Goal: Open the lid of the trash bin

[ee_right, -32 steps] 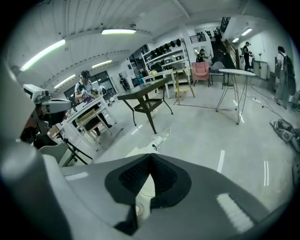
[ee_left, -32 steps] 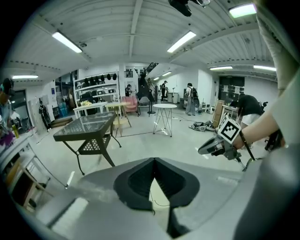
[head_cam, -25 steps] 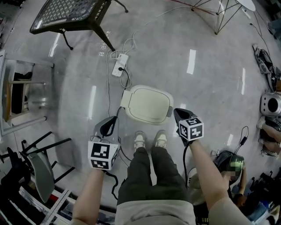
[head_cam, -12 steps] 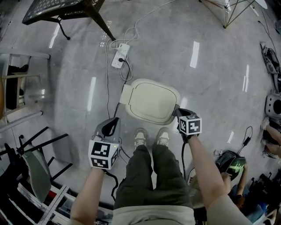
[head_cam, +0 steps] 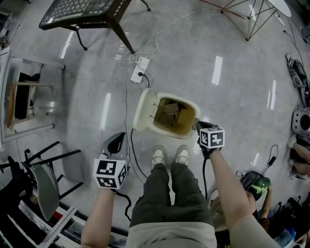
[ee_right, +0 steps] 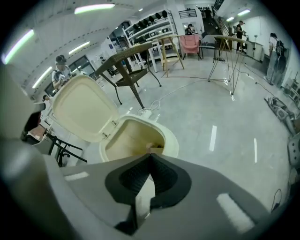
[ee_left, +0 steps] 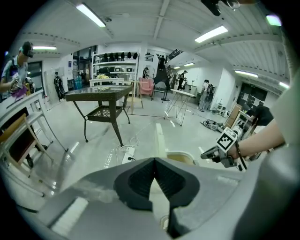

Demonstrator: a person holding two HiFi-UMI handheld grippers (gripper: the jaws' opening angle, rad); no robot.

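Note:
The cream trash bin [head_cam: 193,112] stands on the floor in front of the person's shoes, and trash shows inside it. Its lid [head_cam: 143,110] is raised, hinged at the left side. In the right gripper view the lid [ee_right: 83,111] tilts up and back over the bin's rim [ee_right: 171,142]. My right gripper [head_cam: 198,124] is shut with nothing in it, its tip against the bin's right side. My left gripper [head_cam: 115,142] is also shut and empty, hanging apart from the bin on its left. From the left gripper view the lid [ee_left: 160,139] is seen edge-on.
A white power strip [head_cam: 141,64] and its cables lie just beyond the bin. A dark mesh table [head_cam: 85,12] stands at far left, chairs [head_cam: 42,181] at near left, a wire stand [head_cam: 252,19] at far right. Gear [head_cam: 300,118] lines the right side.
The bin's lid has swung up from flat shut to standing open on the left. The right gripper moved in against the bin's right side. The left gripper stayed about where it was.

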